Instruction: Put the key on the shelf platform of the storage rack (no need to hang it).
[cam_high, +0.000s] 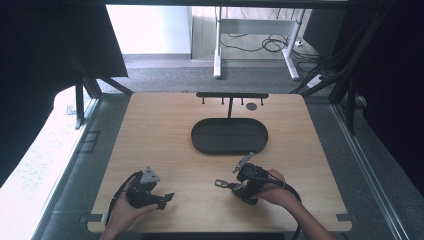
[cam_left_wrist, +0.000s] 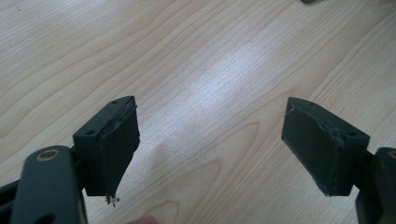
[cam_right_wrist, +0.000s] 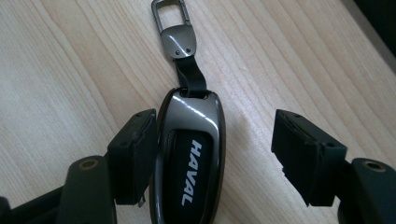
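At the near left of the wooden surface, the person's left hand holds the left gripper low over the wood; in the left gripper view its fingers stand wide apart with bare wood between them. Farther back, at the middle, a black oval tray lies in front of a black rack with small hooks. At the near right, the right hand holds the right gripper. Its fingers are spread wide around a grey key fob marked HAVAL, which lies flat on the wood just beside the left finger, well apart from the other. The fob's strap and metal clip point away from the gripper.
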